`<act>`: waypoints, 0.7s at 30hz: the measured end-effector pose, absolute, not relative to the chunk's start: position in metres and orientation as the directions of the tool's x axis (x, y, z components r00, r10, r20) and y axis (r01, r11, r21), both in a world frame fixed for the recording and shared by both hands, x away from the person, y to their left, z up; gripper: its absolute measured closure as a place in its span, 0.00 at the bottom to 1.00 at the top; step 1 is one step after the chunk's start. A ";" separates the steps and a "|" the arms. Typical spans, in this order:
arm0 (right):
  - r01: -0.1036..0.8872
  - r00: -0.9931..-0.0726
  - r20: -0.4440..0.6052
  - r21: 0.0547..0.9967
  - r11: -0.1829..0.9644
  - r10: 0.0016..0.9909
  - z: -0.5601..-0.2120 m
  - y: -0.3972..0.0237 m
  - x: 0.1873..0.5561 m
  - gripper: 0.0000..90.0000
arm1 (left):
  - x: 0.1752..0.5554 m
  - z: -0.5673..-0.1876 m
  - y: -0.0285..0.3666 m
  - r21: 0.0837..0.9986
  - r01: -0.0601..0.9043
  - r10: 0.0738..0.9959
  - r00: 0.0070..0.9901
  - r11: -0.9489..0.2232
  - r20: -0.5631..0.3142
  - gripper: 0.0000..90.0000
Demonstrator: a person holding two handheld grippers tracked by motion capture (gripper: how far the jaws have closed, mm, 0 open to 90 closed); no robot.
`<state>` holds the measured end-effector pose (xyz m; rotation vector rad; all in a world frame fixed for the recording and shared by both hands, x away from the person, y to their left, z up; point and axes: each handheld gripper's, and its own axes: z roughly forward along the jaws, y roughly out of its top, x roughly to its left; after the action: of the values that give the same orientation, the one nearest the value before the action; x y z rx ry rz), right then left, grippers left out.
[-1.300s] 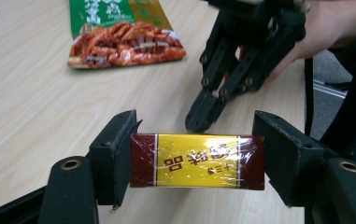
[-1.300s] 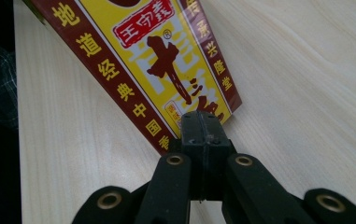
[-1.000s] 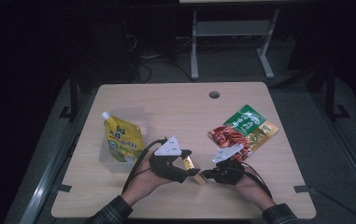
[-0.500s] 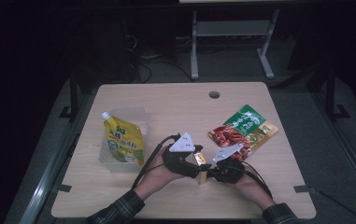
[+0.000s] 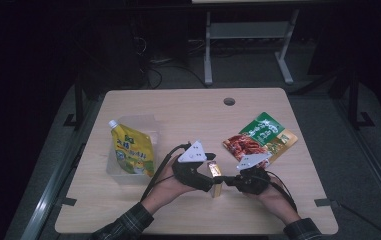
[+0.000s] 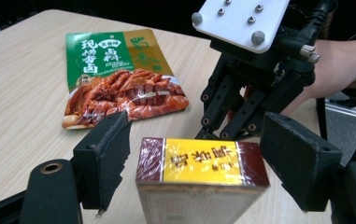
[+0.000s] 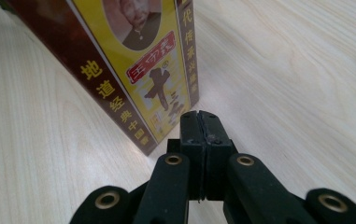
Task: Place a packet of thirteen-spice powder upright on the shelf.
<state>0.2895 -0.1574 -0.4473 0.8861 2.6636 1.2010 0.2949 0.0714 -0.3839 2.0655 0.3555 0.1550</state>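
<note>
Setting: pale wood-grain table [image 5: 188, 107] with a round hole near its far edge, dark room behind, a grey metal stand on the floor beyond.

Left gripper [image 5: 209, 182]: held near the table's near-middle, jaws spread wide and just now opening further. A small carton stands between the pads; the left gripper view shows gaps on both sides, so the pads [image 6: 104, 154] do not press it.

Small carton [image 5: 215, 179]: dark red with a yellow panel and Chinese lettering, standing upright on the table between the two grippers.

Right gripper [image 5: 229, 182]: held just right of the carton, jaws closed pad to pad with nothing between them; its own view shows the tips [image 7: 200, 122] right at the carton's printed face, contact unclear.

Green and red snack packet [image 5: 259, 139]: lying flat, behind the right gripper, near it.

Yellow spouted pouch [image 5: 134, 149]: resting in a clear shallow tray [image 5: 148, 121], well left of the left gripper.
</note>
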 end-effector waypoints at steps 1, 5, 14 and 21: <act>0.474 -0.825 0.149 0.708 0.524 0.545 -0.447 -0.159 0.289 1.00 | 0.294 -0.382 0.073 0.868 0.189 0.313 0.949 -0.459 -0.042 0.26; 0.484 -0.822 0.153 0.695 0.531 0.549 -0.445 -0.162 0.283 1.00 | 0.292 -0.376 0.080 0.870 0.197 0.315 0.948 -0.453 -0.051 0.25; 0.479 -0.842 0.167 0.667 0.570 0.512 -0.446 -0.157 0.259 1.00 | 0.281 -0.380 0.111 0.854 0.236 0.355 0.933 -0.463 -0.065 0.23; 0.466 -0.857 0.164 0.650 0.600 0.489 -0.450 -0.142 0.255 1.00 | 0.271 -0.405 0.138 0.817 0.309 0.393 0.913 -0.488 -0.110 0.22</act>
<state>0.2549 -0.1423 -0.4500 0.8306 2.7816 1.1164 0.2709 0.1380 -0.4050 2.1168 0.5007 0.1124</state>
